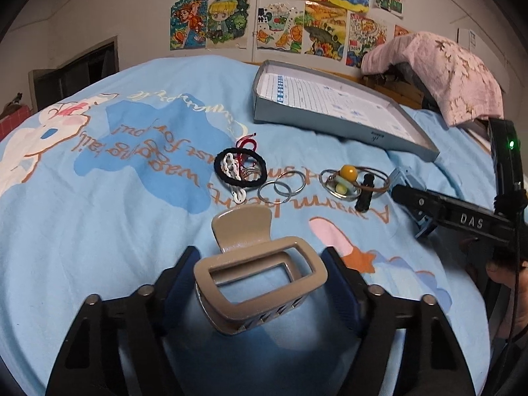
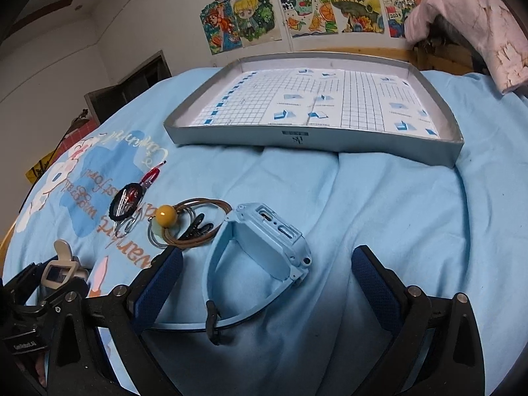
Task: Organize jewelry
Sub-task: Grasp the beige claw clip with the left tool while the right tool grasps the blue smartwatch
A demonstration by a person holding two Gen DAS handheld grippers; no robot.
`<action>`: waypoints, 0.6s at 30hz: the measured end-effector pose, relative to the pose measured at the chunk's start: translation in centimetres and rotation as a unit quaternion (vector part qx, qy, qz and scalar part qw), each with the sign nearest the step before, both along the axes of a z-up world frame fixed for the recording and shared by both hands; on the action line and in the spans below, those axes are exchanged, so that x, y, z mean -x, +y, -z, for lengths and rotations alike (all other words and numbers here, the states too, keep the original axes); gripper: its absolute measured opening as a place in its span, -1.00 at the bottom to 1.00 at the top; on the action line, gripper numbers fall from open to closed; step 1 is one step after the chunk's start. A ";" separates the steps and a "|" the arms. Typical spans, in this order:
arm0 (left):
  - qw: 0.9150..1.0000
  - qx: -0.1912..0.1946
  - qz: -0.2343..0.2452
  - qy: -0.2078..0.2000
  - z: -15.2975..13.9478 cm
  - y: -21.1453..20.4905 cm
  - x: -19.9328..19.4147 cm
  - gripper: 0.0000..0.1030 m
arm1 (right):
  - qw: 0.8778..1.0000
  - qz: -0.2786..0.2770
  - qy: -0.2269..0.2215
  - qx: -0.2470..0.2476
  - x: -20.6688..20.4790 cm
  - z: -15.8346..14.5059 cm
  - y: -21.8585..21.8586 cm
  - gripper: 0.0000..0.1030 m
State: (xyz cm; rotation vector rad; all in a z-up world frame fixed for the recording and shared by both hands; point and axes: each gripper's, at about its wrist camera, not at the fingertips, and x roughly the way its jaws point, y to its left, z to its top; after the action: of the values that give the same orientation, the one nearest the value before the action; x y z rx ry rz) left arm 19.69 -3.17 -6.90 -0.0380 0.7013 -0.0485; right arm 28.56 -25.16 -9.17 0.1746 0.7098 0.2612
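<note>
A beige hair claw clip (image 1: 260, 277) lies on the blue bedsheet between my left gripper's (image 1: 260, 251) blue pads, which touch both of its sides; the gripper is shut on it. In the right wrist view the same clip (image 2: 61, 270) shows at the lower left. A light blue watch (image 2: 274, 244) lies between the fingers of my right gripper (image 2: 265, 252), which stands open, its pads clear of the strap. Beyond lie a black hair tie (image 1: 241, 168) with a white chain and red cord, two key rings (image 1: 280, 188), a cord bracelet with a yellow bead (image 1: 349, 171) and a small black clip (image 1: 363, 194).
A shallow grey box lid (image 2: 313, 133) lined with gridded paper sits further back on the bed, also the lid (image 1: 330, 122) at the upper right of the left wrist view. A pink cloth (image 1: 445, 76) drapes over the headboard corner. Drawings cover the wall behind.
</note>
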 end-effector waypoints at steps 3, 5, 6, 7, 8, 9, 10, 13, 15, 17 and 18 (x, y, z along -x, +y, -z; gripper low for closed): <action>1.000 -0.005 0.001 0.001 0.0 -0.1 0.1 0.28 | 1.000 0.003 0.003 -0.001 -0.1 0.1 -0.1 0.63; 1.000 -0.005 0.002 0.000 0.0 -0.1 0.2 0.28 | 1.000 0.002 0.003 -0.004 -0.1 0.1 -0.2 0.58; 1.000 -0.006 0.002 0.000 0.0 -0.2 0.2 0.28 | 1.000 0.003 0.002 -0.003 -0.1 0.1 -0.2 0.55; 1.000 -0.007 0.003 0.000 0.0 -0.2 0.2 0.28 | 1.000 0.002 0.001 -0.001 -0.1 0.0 -0.2 0.54; 1.000 -0.008 0.004 0.000 0.0 -0.3 0.2 0.28 | 1.000 0.002 0.000 0.004 0.0 0.0 0.0 0.54; 1.000 -0.010 0.004 0.000 0.0 -0.3 0.2 0.28 | 1.000 0.004 -0.003 0.014 0.0 -0.1 0.3 0.54; 1.000 -0.012 0.004 0.000 0.0 -0.4 0.2 0.28 | 1.000 0.006 -0.006 0.023 0.1 -0.2 0.4 0.54; 1.000 -0.014 0.004 0.000 0.0 -0.5 0.1 0.28 | 0.998 0.010 -0.023 0.051 0.3 -0.7 0.9 0.54; 1.000 -0.012 0.005 0.000 0.0 -0.4 0.1 0.28 | 0.998 0.007 -0.028 0.057 0.1 -0.8 1.0 0.54; 1.000 -0.013 0.004 0.000 0.0 -0.5 0.2 0.28 | 0.998 0.003 -0.030 0.061 0.0 -0.8 0.9 0.54; 1.000 -0.013 0.004 0.000 0.0 -0.5 0.2 0.28 | 0.997 -0.001 -0.033 0.063 -0.2 -0.9 1.0 0.54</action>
State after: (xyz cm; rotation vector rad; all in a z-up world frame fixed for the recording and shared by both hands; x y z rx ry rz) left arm 19.53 -3.64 -6.93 -0.0101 0.7019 -0.0478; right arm 28.74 -24.20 -8.30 0.0448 0.6592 0.2227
